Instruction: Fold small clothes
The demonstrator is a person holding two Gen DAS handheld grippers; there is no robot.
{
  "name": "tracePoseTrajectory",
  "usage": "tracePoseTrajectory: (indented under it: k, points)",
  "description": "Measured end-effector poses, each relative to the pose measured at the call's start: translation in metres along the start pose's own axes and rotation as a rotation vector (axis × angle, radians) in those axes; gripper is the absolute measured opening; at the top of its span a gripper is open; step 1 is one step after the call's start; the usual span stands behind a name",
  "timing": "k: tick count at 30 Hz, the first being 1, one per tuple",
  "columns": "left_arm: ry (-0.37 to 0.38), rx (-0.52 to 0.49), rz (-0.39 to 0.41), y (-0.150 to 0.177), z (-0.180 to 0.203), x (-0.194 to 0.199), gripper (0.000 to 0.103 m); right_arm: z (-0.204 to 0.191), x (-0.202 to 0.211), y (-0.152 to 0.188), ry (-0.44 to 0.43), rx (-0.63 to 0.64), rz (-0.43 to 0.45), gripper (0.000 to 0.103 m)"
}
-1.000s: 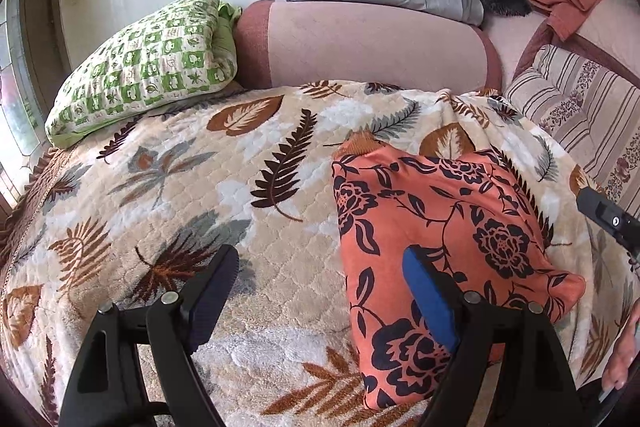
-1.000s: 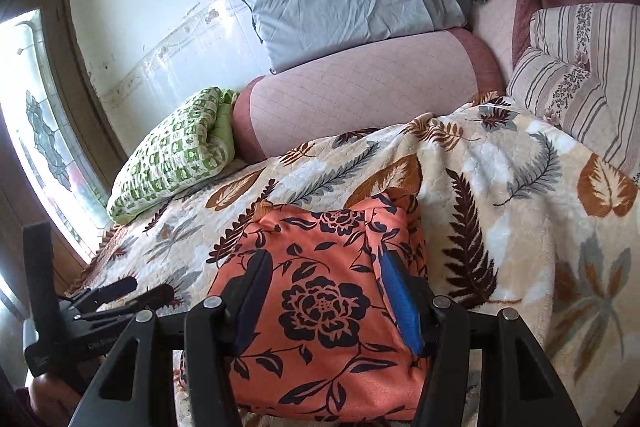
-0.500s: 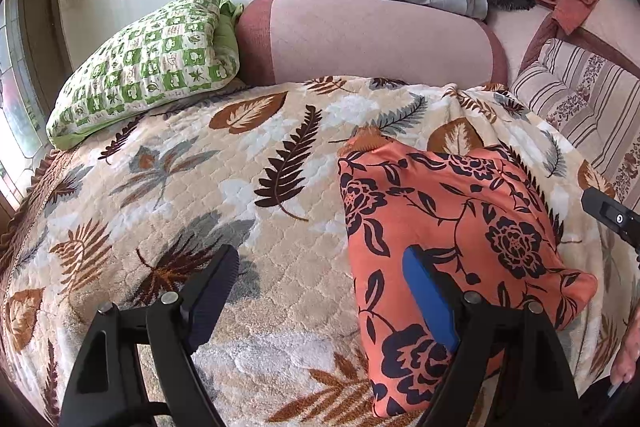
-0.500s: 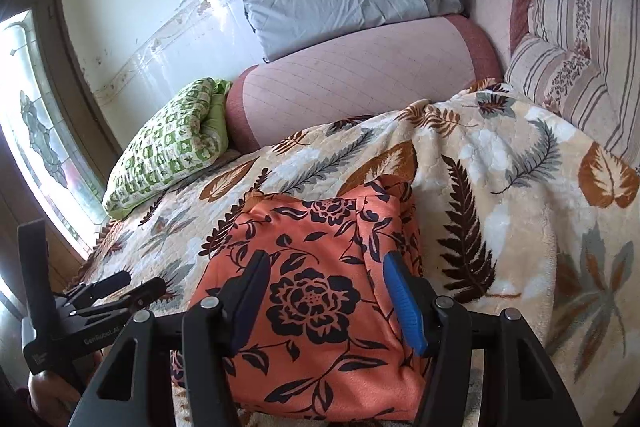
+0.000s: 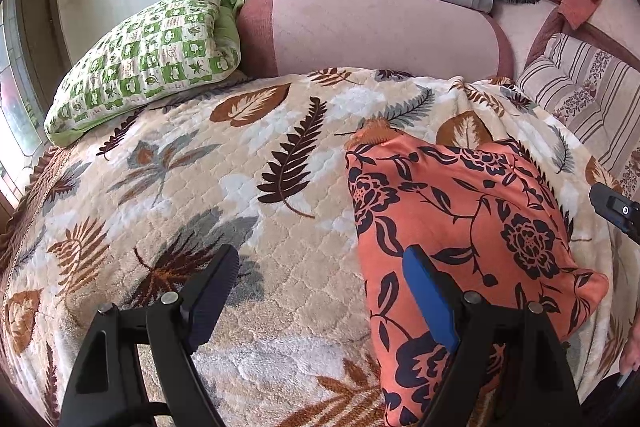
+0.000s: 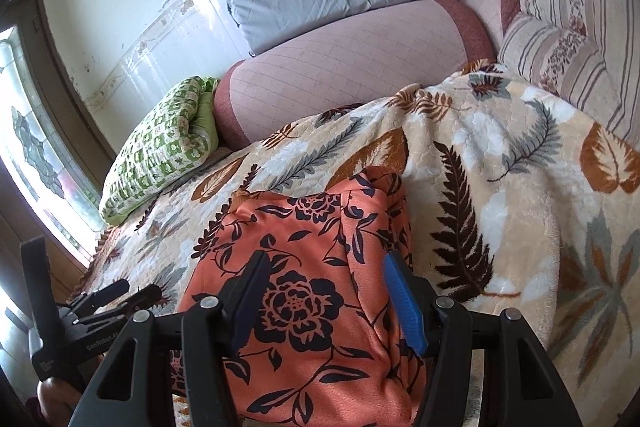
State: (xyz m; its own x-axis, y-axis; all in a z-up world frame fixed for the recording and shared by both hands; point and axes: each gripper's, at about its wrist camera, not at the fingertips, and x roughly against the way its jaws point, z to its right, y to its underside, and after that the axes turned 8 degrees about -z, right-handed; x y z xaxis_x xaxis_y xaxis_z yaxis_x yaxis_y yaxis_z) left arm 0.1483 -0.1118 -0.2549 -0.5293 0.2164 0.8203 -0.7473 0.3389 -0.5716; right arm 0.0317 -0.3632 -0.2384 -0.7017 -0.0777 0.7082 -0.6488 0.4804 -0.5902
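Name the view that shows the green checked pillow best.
The left wrist view: the green checked pillow lies large and whole against the pink bolster. The right wrist view shows it smaller, at an angle, far off to the left.

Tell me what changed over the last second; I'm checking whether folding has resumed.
Little changed. The right gripper eased slightly closer over the orange floral garment, jaws open and gripping nothing. The left gripper stayed put, open, with only its right finger over the garment's edge. Nothing was grasped or released. The garment lies folded as before on the leaf-print blanket.
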Motion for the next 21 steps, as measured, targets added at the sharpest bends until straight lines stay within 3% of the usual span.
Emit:
tracePoseTrajectory:
  k: [21]
  points:
    - [-0.005,-0.022,-0.016,0.0008,0.0045,-0.0066,0.084,0.0103,-0.0014,-0.0007,0.005,0.002,-0.027,0.064]
